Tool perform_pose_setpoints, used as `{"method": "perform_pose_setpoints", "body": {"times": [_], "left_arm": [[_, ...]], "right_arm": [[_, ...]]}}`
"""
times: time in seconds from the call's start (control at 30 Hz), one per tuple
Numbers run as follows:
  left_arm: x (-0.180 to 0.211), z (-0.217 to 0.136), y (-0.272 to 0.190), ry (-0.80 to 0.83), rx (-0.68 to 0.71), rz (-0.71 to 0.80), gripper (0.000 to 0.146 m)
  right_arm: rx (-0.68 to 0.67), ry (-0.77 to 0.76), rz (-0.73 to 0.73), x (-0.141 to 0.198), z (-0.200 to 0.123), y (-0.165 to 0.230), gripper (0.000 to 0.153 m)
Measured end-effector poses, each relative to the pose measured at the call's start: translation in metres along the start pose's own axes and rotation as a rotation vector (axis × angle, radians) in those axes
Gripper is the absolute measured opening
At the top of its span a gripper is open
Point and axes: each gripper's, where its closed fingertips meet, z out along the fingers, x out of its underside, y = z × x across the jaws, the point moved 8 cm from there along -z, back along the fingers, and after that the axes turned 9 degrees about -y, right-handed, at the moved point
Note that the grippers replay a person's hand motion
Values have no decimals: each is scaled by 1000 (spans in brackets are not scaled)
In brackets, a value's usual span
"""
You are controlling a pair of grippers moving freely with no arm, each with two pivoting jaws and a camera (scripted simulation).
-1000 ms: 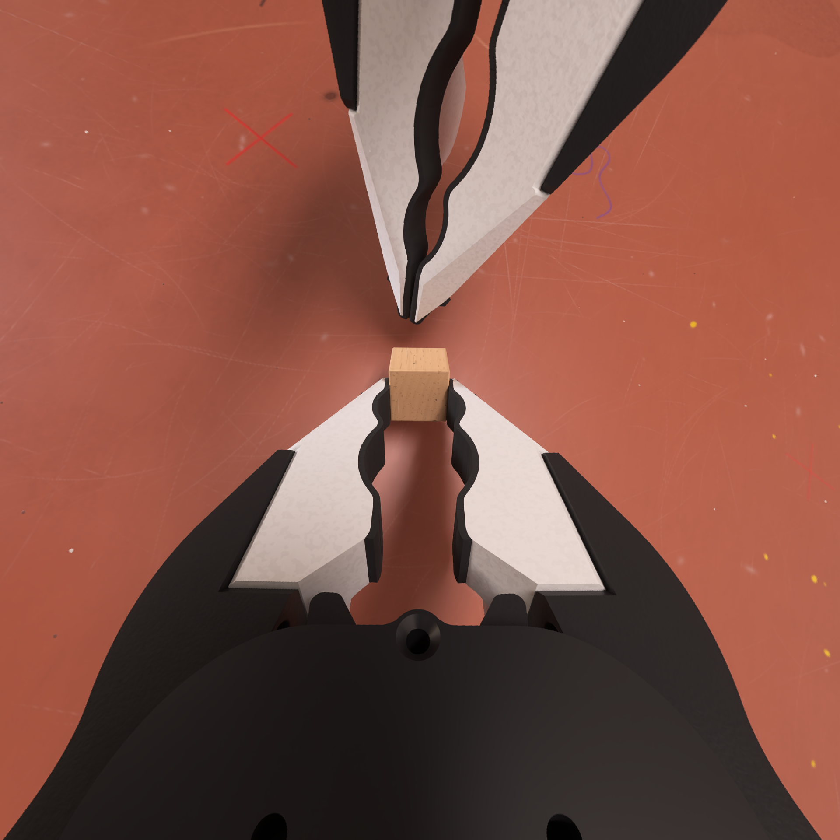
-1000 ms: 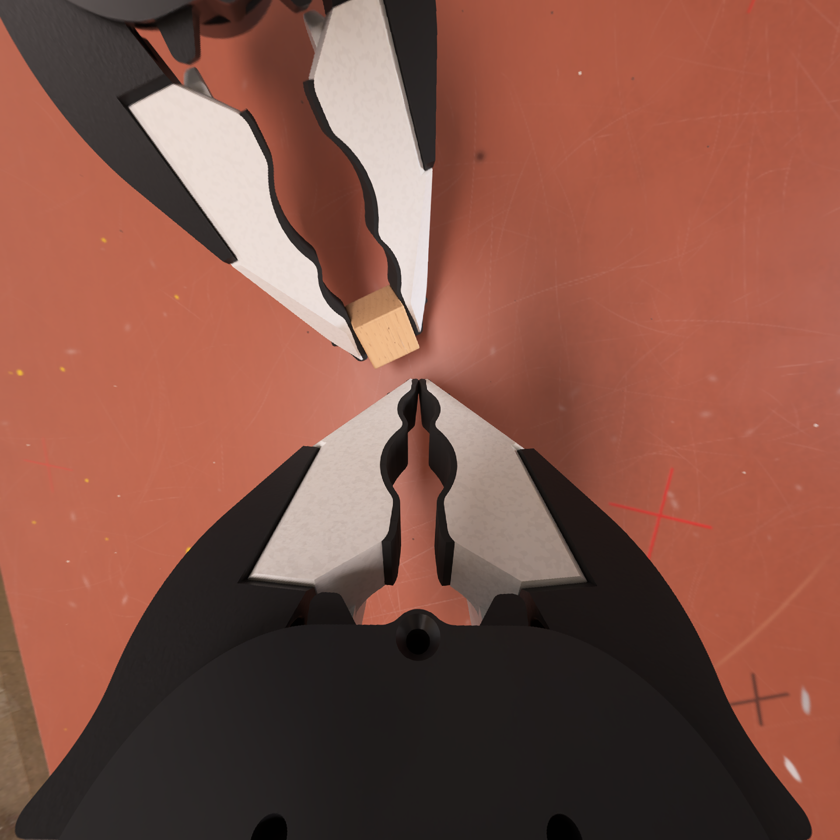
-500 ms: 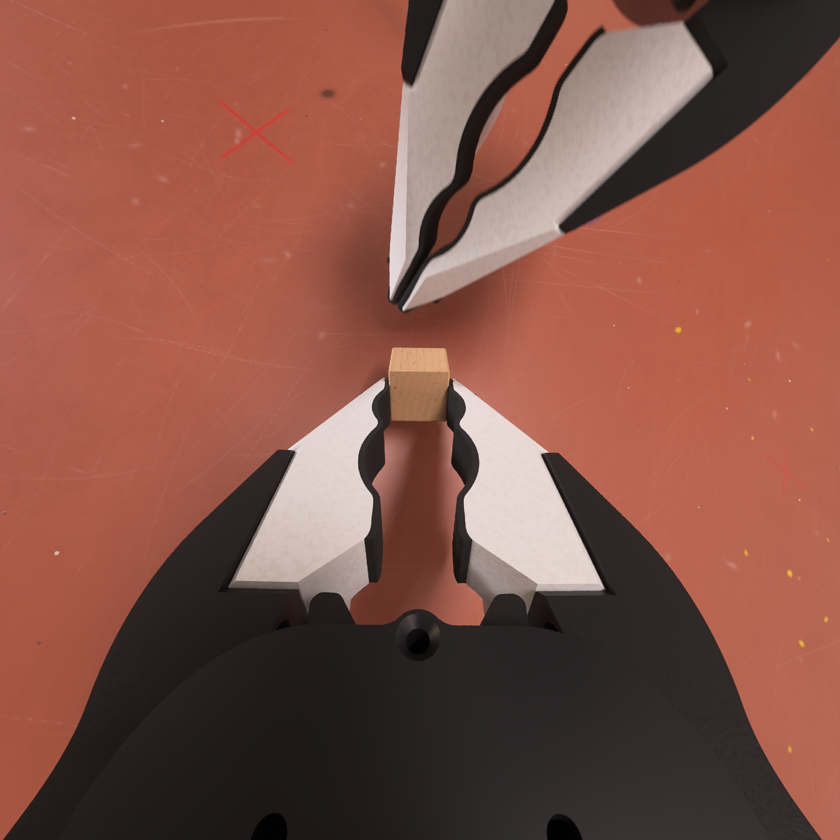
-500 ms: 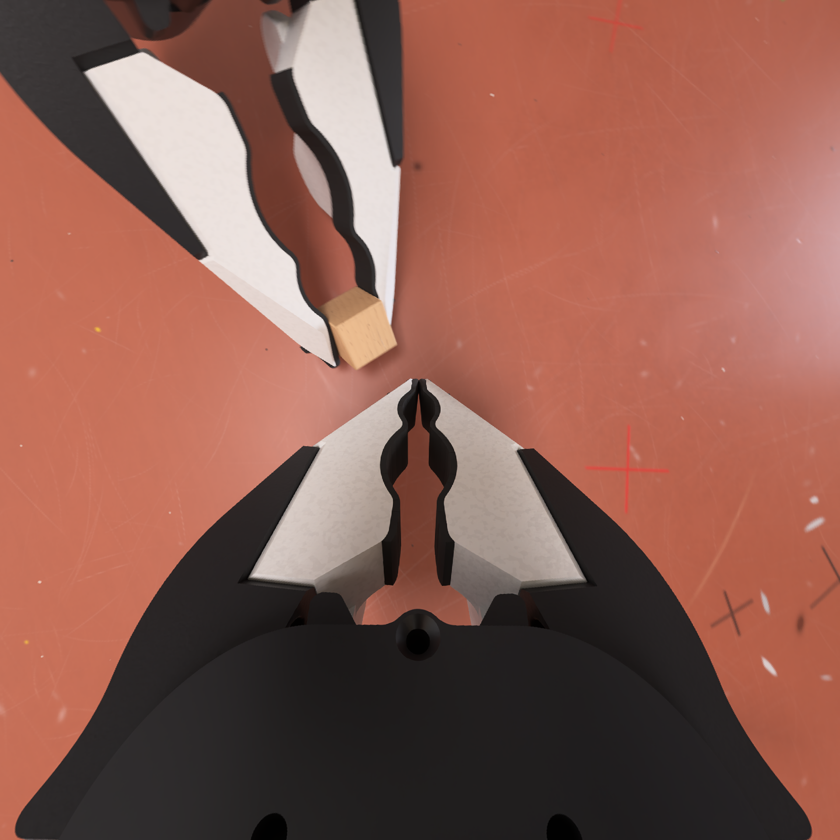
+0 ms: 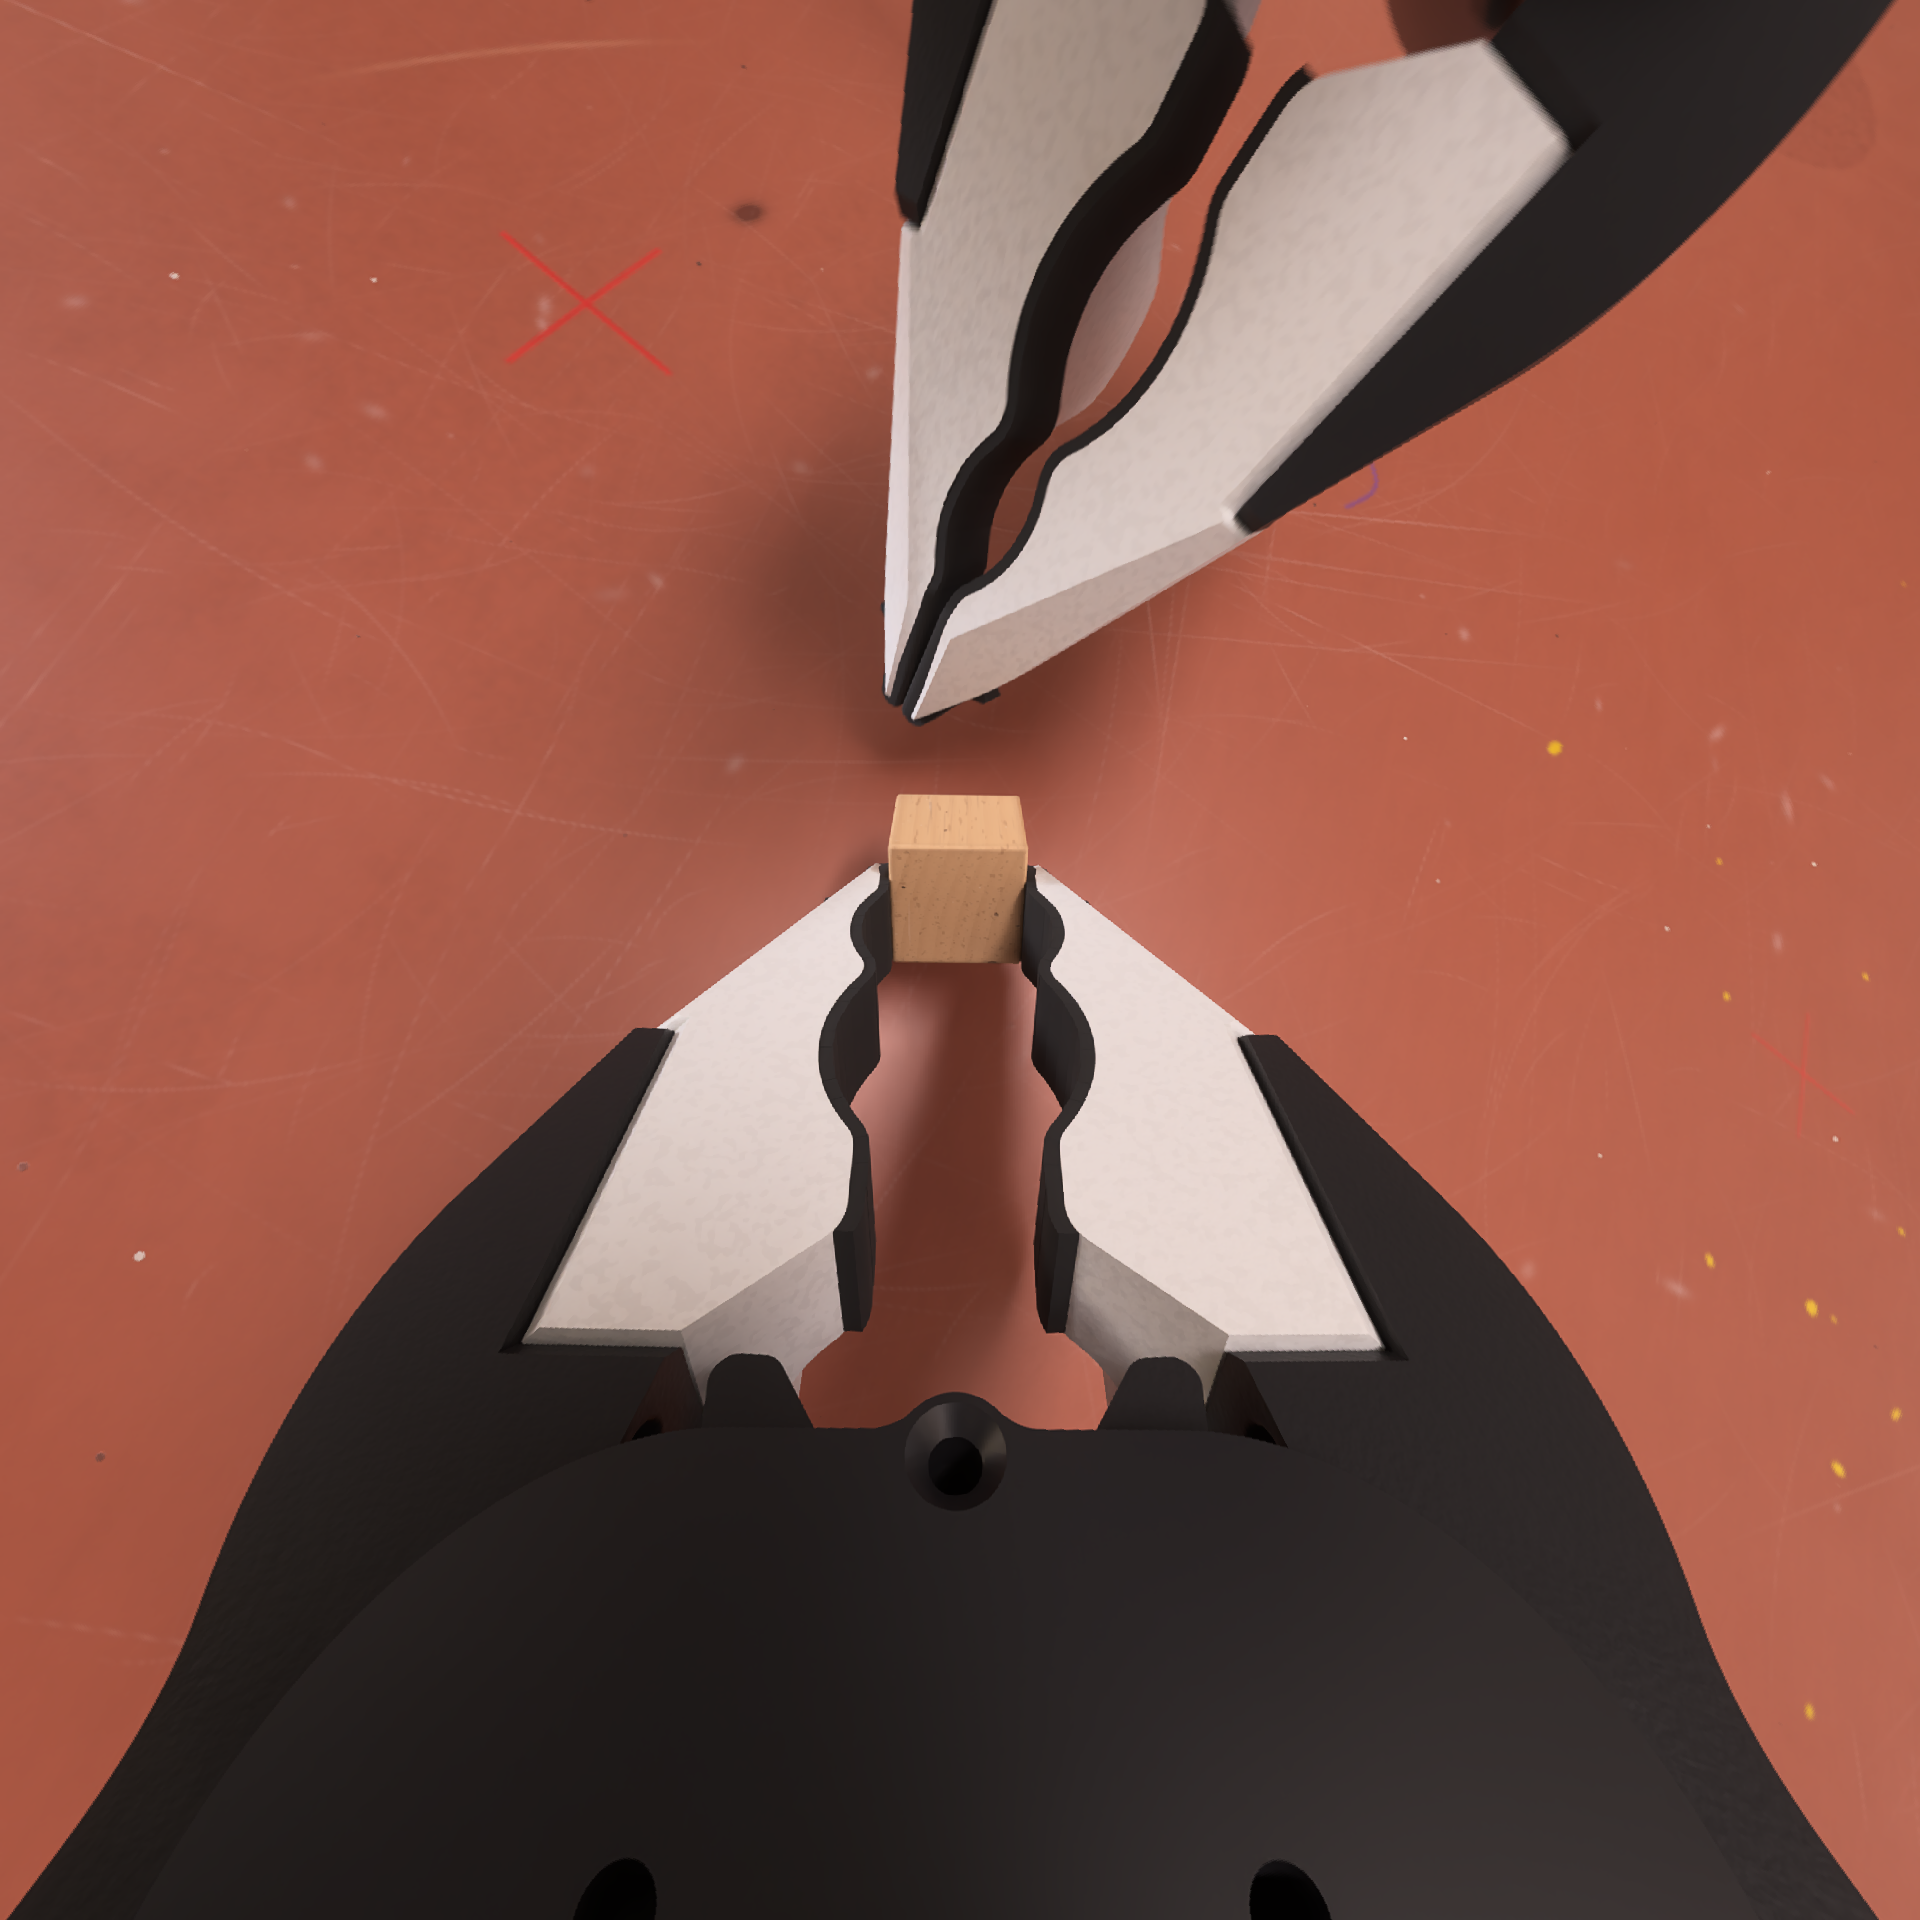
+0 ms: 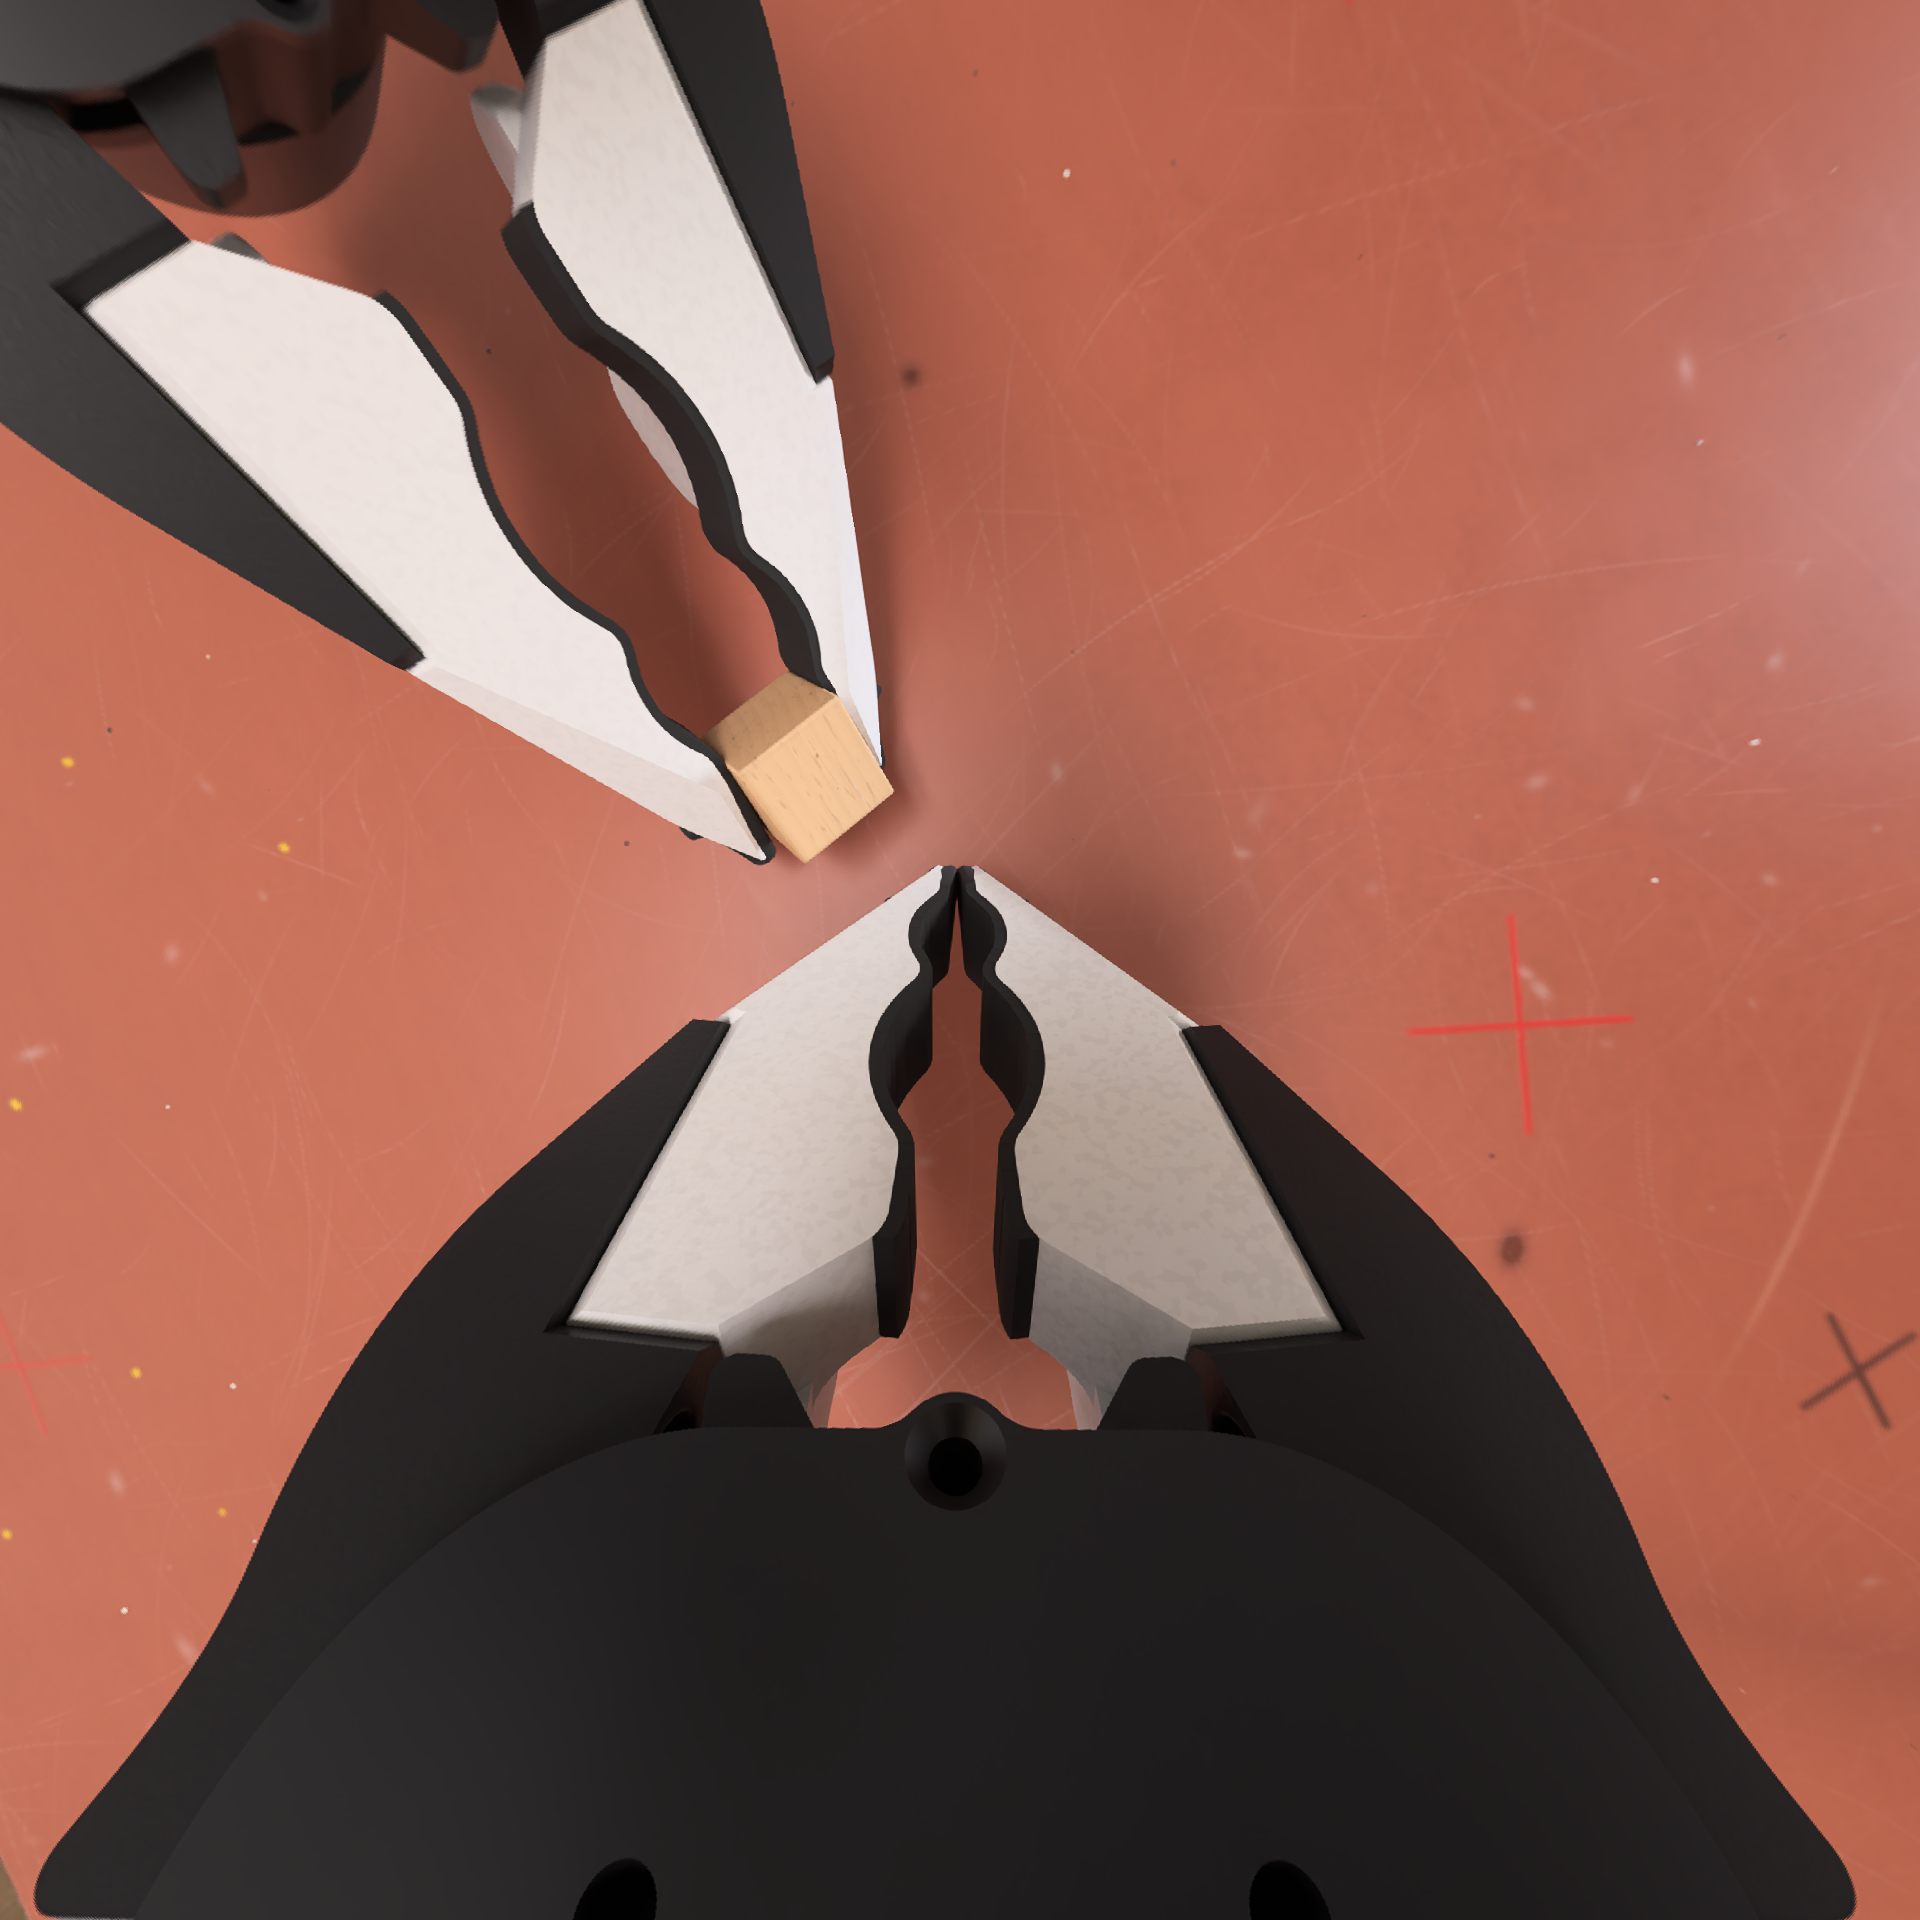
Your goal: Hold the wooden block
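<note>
A small light wooden block (image 5: 956, 894) sits pinched between the tips of my left gripper (image 5: 956, 883), which is shut on it above a red-brown surface. In the right wrist view the same block (image 6: 808, 774) shows at the left gripper's tips (image 6: 821, 779), upper left of centre. My right gripper (image 6: 956, 873) is shut and empty, its tips just right of and below the block, apart from it. In the left wrist view the right gripper (image 5: 909, 707) points down at the block from above, with a small gap between them.
The scratched red-brown surface (image 5: 312, 727) carries drawn crosses: a red one (image 5: 585, 301) at upper left in the left wrist view, a red one (image 6: 1519, 1023) and a dark one (image 6: 1862, 1369) at right in the right wrist view.
The left gripper keeps the block held the same way. The right gripper has shifted and turned relative to the block, staying shut; the surface marks have slid across both views.
</note>
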Motion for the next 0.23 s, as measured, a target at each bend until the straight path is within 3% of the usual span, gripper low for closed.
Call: {"method": "perform_pose_setpoints", "body": {"times": [0.1, 0.23], "left_arm": [[0, 0, 0, 1, 11, 0, 23], [1, -2, 0, -4, 51, -34, 24]], "right_arm": [[20, -28, -13, -1, -3, -2, 0], [84, -192, 4, -16, -27, -2, 0]]}}
